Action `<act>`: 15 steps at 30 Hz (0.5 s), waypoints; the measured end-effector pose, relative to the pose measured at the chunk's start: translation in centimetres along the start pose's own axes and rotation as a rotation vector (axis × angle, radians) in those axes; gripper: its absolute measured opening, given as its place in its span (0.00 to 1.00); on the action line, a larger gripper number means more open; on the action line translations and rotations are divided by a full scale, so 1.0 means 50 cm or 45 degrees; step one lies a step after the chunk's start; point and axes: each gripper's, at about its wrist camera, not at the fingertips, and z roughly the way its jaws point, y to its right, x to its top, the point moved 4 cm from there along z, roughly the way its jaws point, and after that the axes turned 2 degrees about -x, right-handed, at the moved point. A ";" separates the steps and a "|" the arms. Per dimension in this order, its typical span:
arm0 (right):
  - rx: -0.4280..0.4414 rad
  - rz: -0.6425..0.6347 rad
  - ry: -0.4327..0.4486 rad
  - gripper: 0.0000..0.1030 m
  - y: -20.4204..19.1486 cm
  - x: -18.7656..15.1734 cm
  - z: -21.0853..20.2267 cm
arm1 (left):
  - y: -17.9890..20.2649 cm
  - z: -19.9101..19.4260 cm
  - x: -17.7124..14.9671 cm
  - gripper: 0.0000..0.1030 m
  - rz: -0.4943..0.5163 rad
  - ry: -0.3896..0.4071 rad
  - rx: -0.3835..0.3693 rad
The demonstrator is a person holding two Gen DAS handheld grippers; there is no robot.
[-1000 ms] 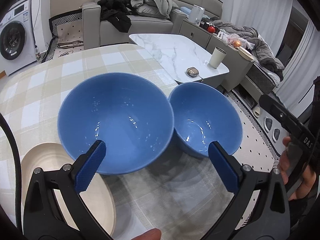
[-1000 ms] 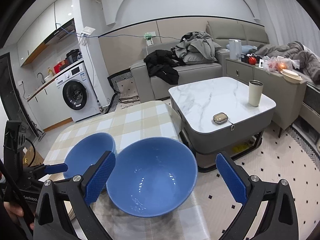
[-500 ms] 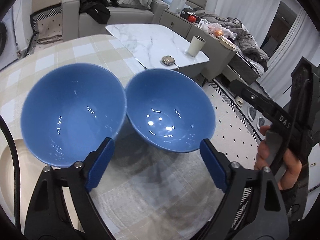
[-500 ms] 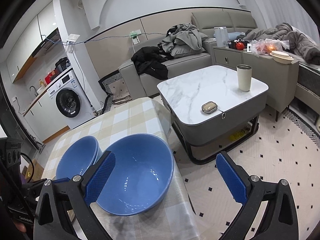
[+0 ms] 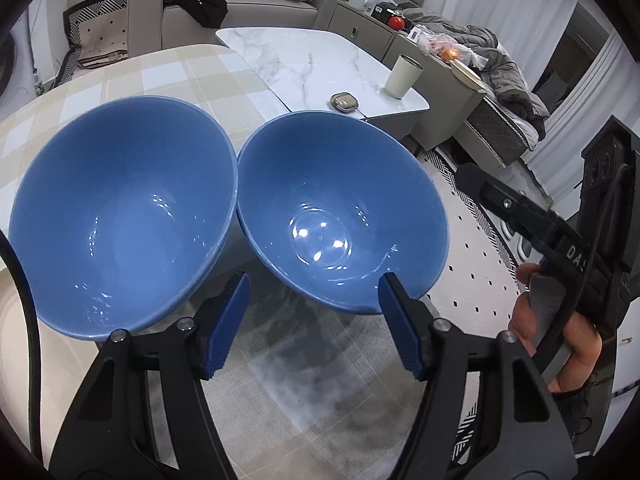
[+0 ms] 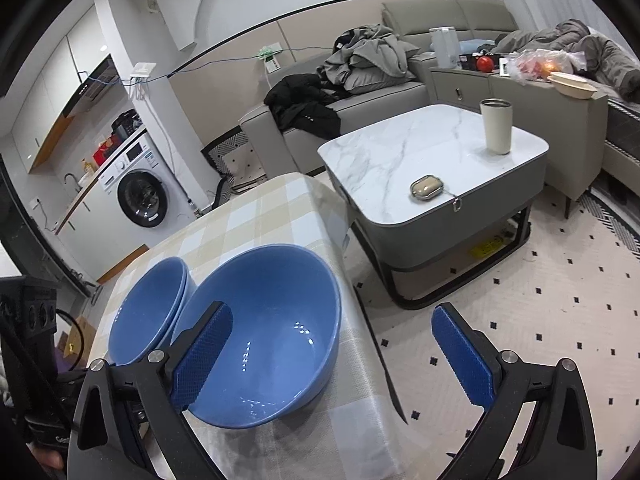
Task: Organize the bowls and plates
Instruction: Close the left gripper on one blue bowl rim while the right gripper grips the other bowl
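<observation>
Two blue bowls: set rim to rim on the checked table. Right bowl, formerly off-centre, now framed by the closing left hand-held gripper, pads not yet pressing; grasp judged imminent. Right hand-held gripper: held wide, empty. Left bowl: untouched.

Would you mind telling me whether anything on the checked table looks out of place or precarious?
Nothing is spilled or broken. The right-hand blue bowl sits close to the corner of the checked table, above the open floor. The other blue bowl stands beside it, rims about touching.
</observation>
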 end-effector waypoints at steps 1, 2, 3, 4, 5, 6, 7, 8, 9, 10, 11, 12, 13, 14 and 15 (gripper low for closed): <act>0.014 -0.002 -0.008 0.96 -0.001 -0.002 0.005 | -0.002 0.004 0.002 0.61 0.000 0.002 0.009; 0.027 -0.004 -0.023 0.93 -0.001 -0.005 0.012 | -0.006 0.008 0.005 0.61 -0.004 0.003 0.015; 0.034 -0.005 -0.036 0.83 -0.002 -0.006 0.017 | -0.008 0.010 0.007 0.61 -0.009 0.005 0.015; 0.034 -0.005 -0.052 0.73 -0.001 -0.009 0.025 | -0.011 0.012 0.010 0.61 -0.013 0.008 0.016; 0.027 -0.006 -0.065 0.71 -0.002 -0.012 0.032 | -0.013 0.014 0.012 0.61 -0.014 0.010 0.020; 0.027 -0.006 -0.072 0.71 -0.002 -0.014 0.038 | -0.013 0.015 0.012 0.60 -0.014 0.012 0.023; 0.033 -0.003 -0.080 0.71 -0.002 -0.016 0.044 | -0.013 0.017 0.013 0.60 -0.011 0.015 0.026; 0.044 -0.002 -0.089 0.70 -0.003 -0.018 0.049 | -0.013 0.019 0.014 0.60 -0.007 0.016 0.031; 0.049 -0.005 -0.100 0.66 -0.004 -0.021 0.055 | -0.013 0.021 0.016 0.60 -0.006 0.017 0.035; 0.045 -0.009 -0.109 0.61 -0.005 -0.023 0.059 | -0.015 0.021 0.017 0.58 -0.009 0.018 0.034; 0.036 -0.014 -0.112 0.59 -0.007 -0.024 0.063 | -0.015 0.021 0.018 0.57 -0.011 0.021 0.032; 0.033 -0.016 -0.112 0.54 -0.009 -0.026 0.066 | -0.015 0.022 0.018 0.56 -0.010 0.022 0.032; 0.036 -0.017 -0.115 0.52 -0.011 -0.027 0.068 | -0.015 0.024 0.019 0.56 -0.009 0.023 0.033; 0.037 -0.022 -0.116 0.50 -0.013 -0.029 0.071 | -0.016 0.025 0.020 0.55 -0.006 0.024 0.036; 0.034 -0.026 -0.117 0.46 -0.015 -0.030 0.072 | -0.016 0.026 0.020 0.53 -0.004 0.025 0.041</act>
